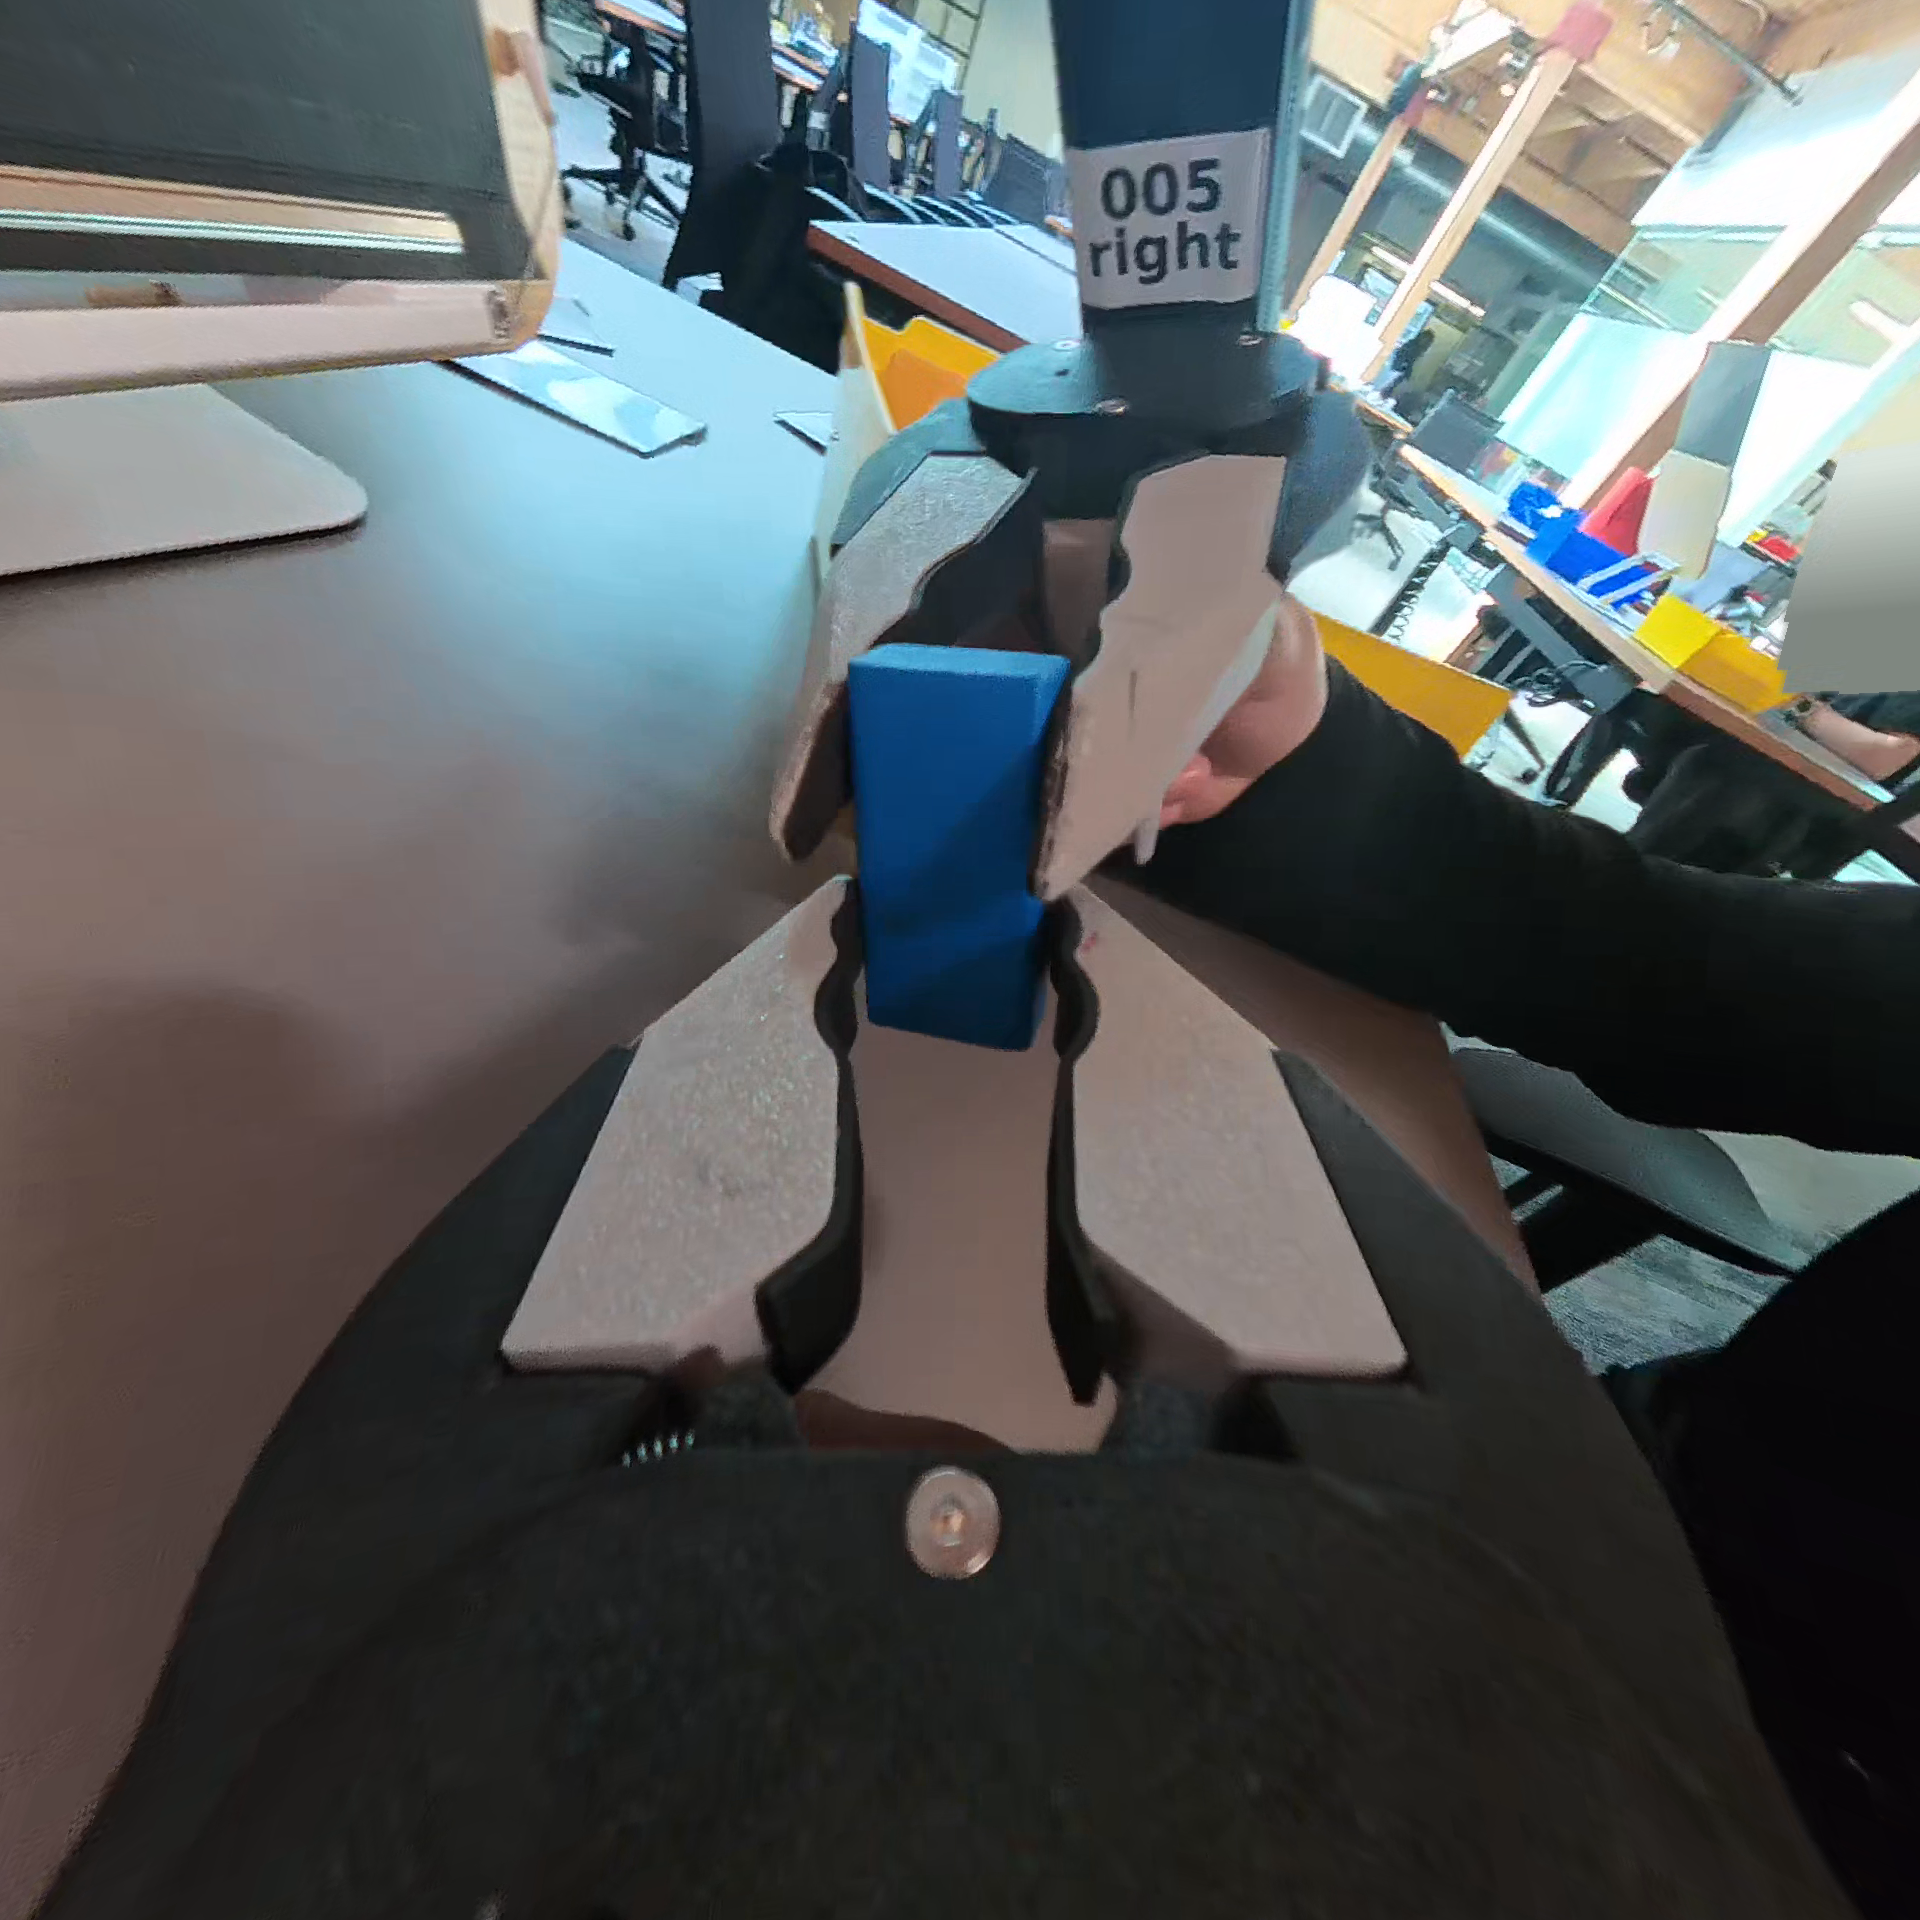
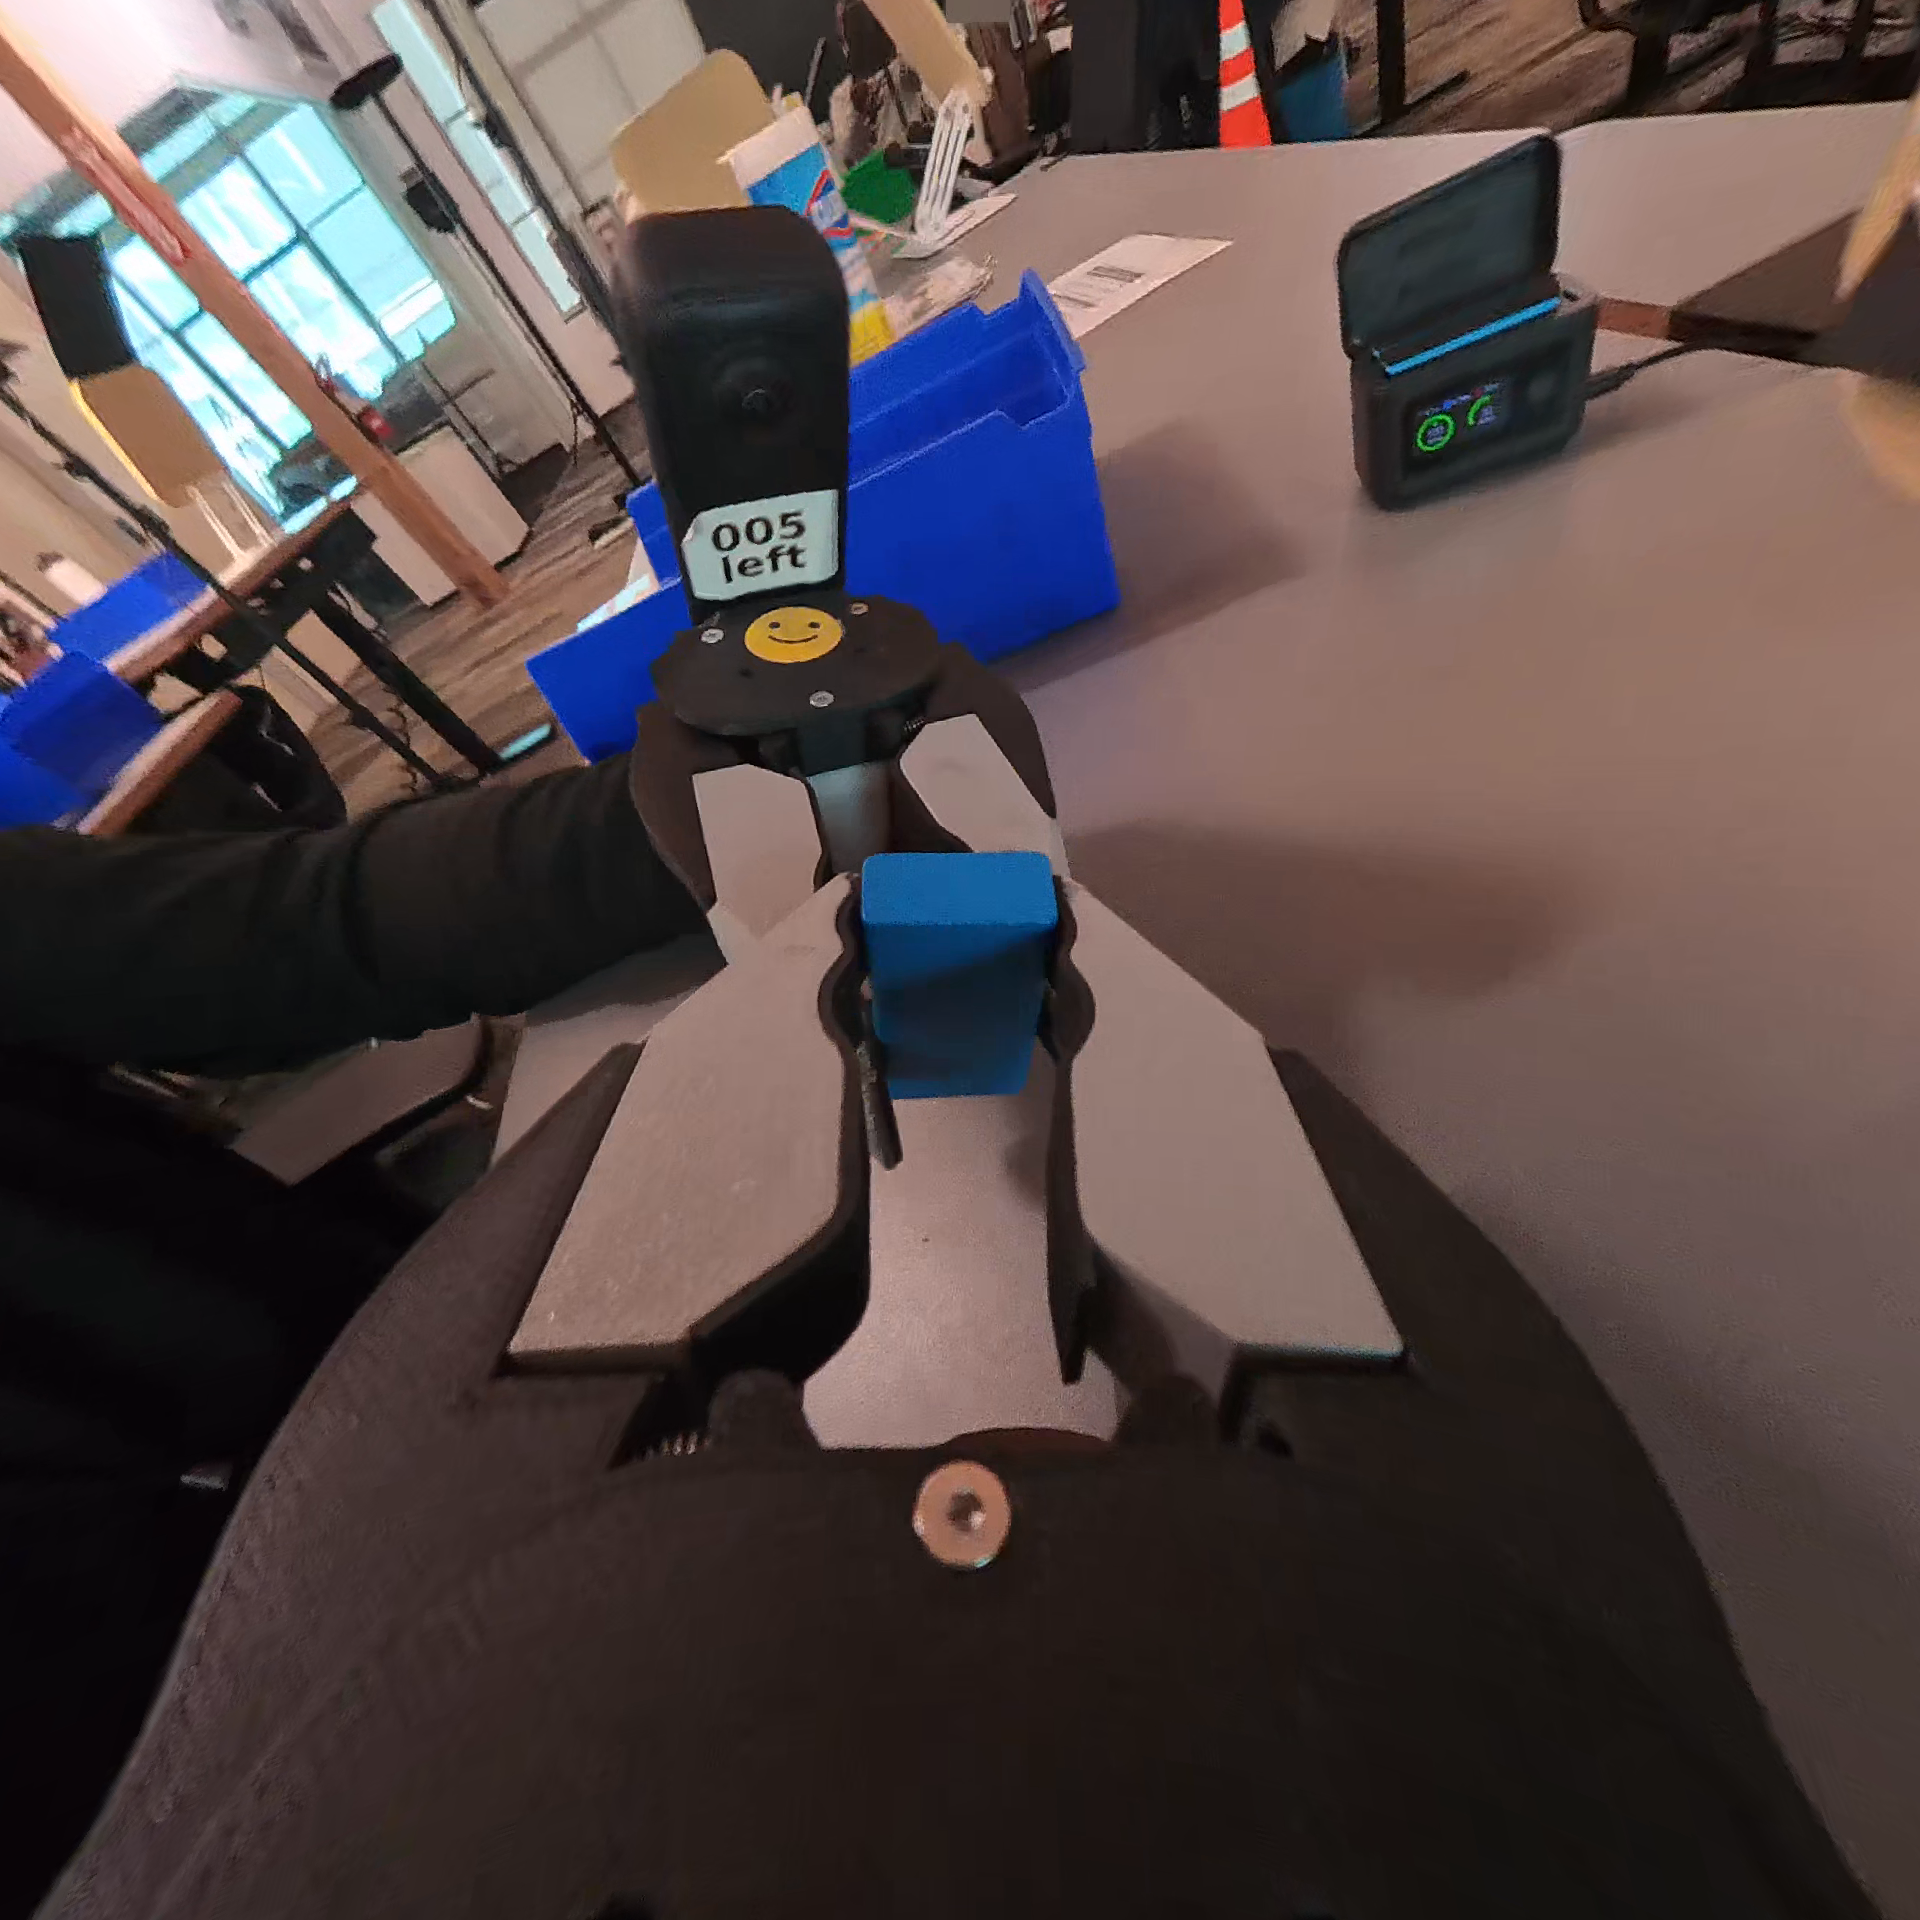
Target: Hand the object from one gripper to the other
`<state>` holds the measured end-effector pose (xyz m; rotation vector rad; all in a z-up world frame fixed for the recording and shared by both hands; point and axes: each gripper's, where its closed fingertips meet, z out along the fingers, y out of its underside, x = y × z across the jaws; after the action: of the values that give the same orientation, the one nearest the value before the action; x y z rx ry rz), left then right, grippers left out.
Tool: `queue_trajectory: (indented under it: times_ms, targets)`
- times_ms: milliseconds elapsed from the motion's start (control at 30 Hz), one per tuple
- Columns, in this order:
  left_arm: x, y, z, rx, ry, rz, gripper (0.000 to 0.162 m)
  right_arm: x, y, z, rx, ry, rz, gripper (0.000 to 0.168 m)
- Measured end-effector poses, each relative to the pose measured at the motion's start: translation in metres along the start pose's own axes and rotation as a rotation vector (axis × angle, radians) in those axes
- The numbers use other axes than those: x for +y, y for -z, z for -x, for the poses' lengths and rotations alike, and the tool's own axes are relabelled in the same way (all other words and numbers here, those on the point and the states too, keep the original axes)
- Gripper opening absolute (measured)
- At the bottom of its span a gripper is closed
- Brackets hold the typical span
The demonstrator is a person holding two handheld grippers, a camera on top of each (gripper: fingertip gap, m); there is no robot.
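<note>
Grey table [image 2: 1455, 779] in an open office with timber posts [image 2: 260, 322] and big windows [image 2: 270, 260].

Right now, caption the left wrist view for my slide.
Left claw and right claw both clamp the blue block above the table.

blue bin [image 2: 935, 488] | charging case [image 2: 1470, 343] (lid open) | monitor [image 1: 249, 187]

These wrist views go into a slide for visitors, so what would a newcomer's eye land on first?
The blue block at centre, pinched at once by the left gripper from below and the right gripper from above, over a grey table. In the right wrist view, a blue bin stands behind, with an open black case right of it.
</note>
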<state>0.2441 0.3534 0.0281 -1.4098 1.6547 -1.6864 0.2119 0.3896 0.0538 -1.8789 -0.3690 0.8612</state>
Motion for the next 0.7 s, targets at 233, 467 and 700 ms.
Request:
queue_trajectory:
  times_ms: [233,467,700]
  targets:
    - [0.017,0.007,-0.004,0.121,0.329,0.117,0.073,-0.02,0.02,-0.024,0.266,0.265,-0.07,0.031]
    - [0.025,0.01,0.035,-0.158,0.091,0.169,0.066,-0.039,0.03,-0.015,0.616,0.804,-0.08,0.031]
    - [0.023,0.007,0.05,-0.371,-0.172,0.205,0.07,-0.041,0.034,-0.029,0.614,0.637,-0.119,0.03]
